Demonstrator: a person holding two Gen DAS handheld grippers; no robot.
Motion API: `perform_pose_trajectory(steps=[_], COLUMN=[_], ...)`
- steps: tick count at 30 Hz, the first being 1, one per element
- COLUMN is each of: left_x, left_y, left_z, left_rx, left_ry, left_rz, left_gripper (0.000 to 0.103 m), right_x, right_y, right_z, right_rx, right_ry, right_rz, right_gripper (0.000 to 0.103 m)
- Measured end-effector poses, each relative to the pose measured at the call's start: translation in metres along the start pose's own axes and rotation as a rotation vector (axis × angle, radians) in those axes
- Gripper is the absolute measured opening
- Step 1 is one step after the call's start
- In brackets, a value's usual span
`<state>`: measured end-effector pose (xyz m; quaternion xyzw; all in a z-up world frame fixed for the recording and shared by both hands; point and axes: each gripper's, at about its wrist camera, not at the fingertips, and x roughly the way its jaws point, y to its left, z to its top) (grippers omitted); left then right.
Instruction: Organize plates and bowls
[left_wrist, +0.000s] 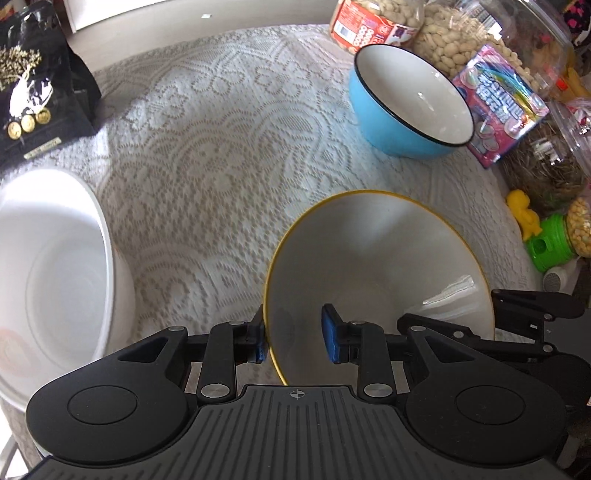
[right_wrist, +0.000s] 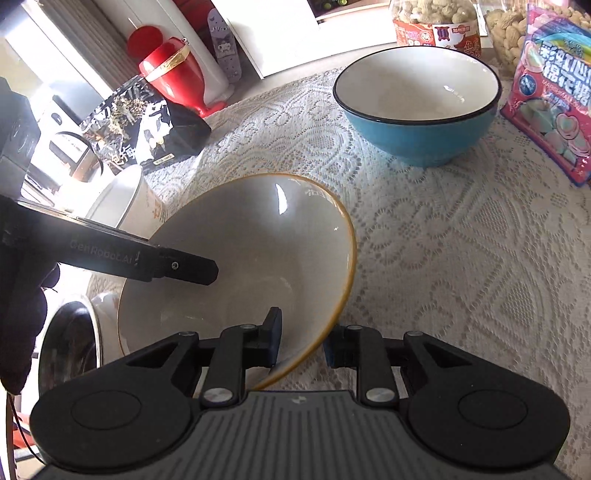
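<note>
Both tools straddle the rim of the yellow-rimmed bowl (left_wrist: 380, 266) on the lace-covered table (left_wrist: 221, 166): the left tool (left_wrist: 295, 338) and the right tool (right_wrist: 301, 341) each stand spread, one finger inside, one outside. The blue bowl (right_wrist: 417, 107) sits well beyond, a white bowl (left_wrist: 48, 266) to the left.

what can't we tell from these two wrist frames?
- Left hand-held gripper straddles the yellow-rimmed bowl rim; whether the pads touch it is unclear in the left wrist view.
- Right hand-held gripper: same doubt, since the rim hides the gap in the right wrist view.
- Whether the bowl rests on the lace tablecloth: its base is hidden by its own wall.
- White bowl: overexposed and cut off by the left edge.
</note>
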<state>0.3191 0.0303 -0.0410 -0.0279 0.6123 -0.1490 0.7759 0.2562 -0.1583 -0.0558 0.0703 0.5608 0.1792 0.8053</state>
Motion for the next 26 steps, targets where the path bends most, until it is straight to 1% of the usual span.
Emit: perform_pose_trajectory(steps=[2, 4, 6, 8, 13, 17, 19, 21, 22, 24, 26], left_x=[-0.002, 0.001, 0.006, 0.006, 0.006, 0.003, 0.003, 0.006, 0.008, 0.014, 0.017], left_y=[-0.009, -0.016, -0.022, -0.026, -0.024, -0.025, -0.028, -0.032, -0.034, -0.035, -0.037], left_z=[-0.012, -0.024, -0.036, -0.044, -0.057, -0.065, -0.069, -0.073, -0.074, -0.076, -0.077], left_rx=[-0.011, -0.040, -0.073, -0.108, -0.209, -0.282, -0.295, -0.280, -0.279, -0.283, -0.266], left_ry=[-0.004, 0.003, 0.003, -0.018, -0.113, -0.204, -0.255, -0.289, -0.291, -0.279, -0.278], left_rz=[-0.021, -0.042, -0.058, -0.059, -0.041, -0.028, -0.010, 0.011, 0.012, 0.004, 0.014], left_gripper=[0.031, 0.031, 0.029, 0.029, 0.028, 0.028, 0.029, 0.031, 0.033, 0.033, 0.033], right_x=[-0.010, -0.013, -0.012, -0.013, -0.015, -0.015, -0.016, -0.017, -0.018, -0.018, -0.018], right_y=[-0.003, -0.010, -0.021, -0.027, -0.031, -0.027, -0.027, -0.027, -0.026, -0.023, -0.021], right_z=[-0.010, -0.015, -0.020, -0.024, -0.034, -0.037, -0.038, -0.039, -0.039, -0.040, -0.042], right_rx=[-0.027, -0.023, 0.007, 0.020, 0.018, -0.001, -0.009, -0.019, -0.026, -0.044, -0.061], right_ry=[-0.018, -0.024, -0.024, -0.030, -0.060, -0.096, -0.112, -0.129, -0.137, -0.149, -0.157], right_rz=[-0.030, -0.049, -0.047, -0.041, -0.011, -0.024, -0.029, -0.034, -0.039, -0.055, -0.067], right_gripper=[0.023, 0.023, 0.023, 0.023, 0.023, 0.023, 0.023, 0.023, 0.023, 0.023, 0.023])
